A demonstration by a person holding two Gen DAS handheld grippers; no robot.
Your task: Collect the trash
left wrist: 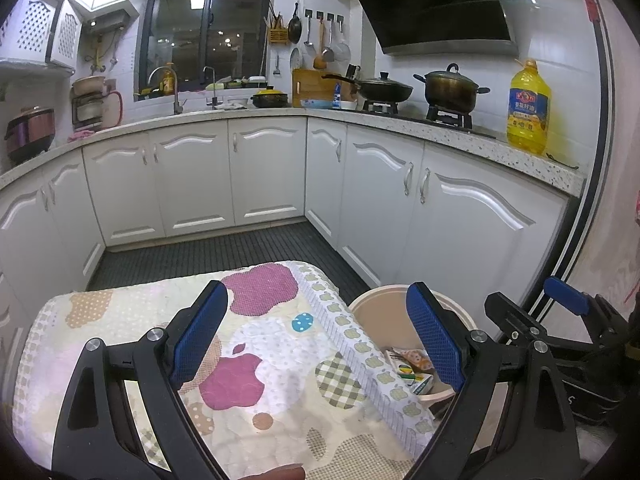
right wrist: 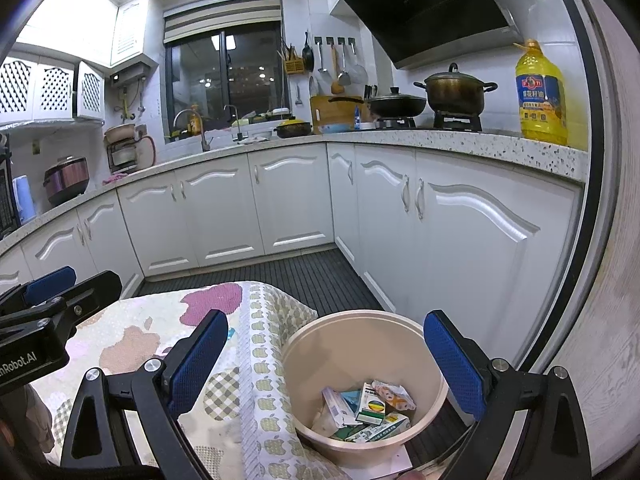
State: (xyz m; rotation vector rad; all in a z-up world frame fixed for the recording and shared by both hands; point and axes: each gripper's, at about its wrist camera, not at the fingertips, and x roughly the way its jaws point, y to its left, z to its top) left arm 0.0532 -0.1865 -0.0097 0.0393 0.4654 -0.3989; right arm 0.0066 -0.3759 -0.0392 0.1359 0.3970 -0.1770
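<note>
Your left gripper (left wrist: 316, 340) hangs over the patterned cloth (left wrist: 256, 344) on the table with its jaws spread wide and nothing between the pads. Your right gripper (right wrist: 326, 364) is likewise wide apart and empty, poised above the beige bin (right wrist: 360, 320) that stands on the floor just beside the table's right edge.

Trash (right wrist: 366, 408): several small cartons and wrappers lie in the bottom of the bin; the same heap shows in the left view (left wrist: 412, 368).

Cloth surface: no loose litter visible on the part in view; the near edge is hidden behind the gripper bodies.

Judgement: collection looks finished or very nearly so. What is left for you is to check the hidden near strip and the floor around the bin
</note>
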